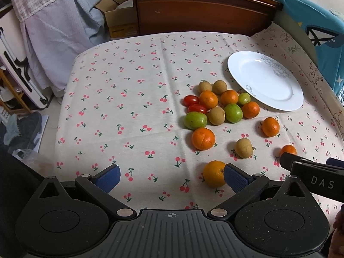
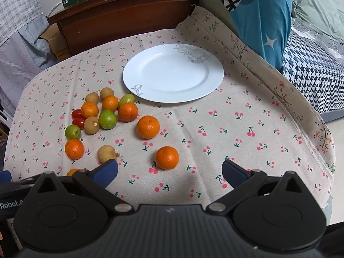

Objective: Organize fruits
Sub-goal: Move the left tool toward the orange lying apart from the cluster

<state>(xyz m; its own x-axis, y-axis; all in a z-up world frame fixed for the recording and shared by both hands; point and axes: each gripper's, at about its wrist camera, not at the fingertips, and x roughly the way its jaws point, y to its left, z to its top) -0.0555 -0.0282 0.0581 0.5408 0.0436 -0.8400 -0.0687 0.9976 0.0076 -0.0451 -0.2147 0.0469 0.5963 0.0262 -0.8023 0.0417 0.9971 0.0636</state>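
Hovering wide-jawed — both grippers [image 1: 172, 177] [image 2: 169, 172] above scattered fruits [image 1: 217, 107].

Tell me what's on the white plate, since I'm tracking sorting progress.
Nothing: the white plate shows only its grey printed flower pattern. All fruit sits on the cherry tablecloth. What's under the plate is covered.

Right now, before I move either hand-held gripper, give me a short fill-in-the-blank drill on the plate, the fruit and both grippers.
1. The plate holds ____ fruit.
2. The two tomatoes are coloured ____.
3. Both the left hand-held gripper and the right hand-held gripper have jaws that are ____.
4. The fruit nearest the right hand-held gripper's open jaws is an ____.

Missing words: no; red; open; orange
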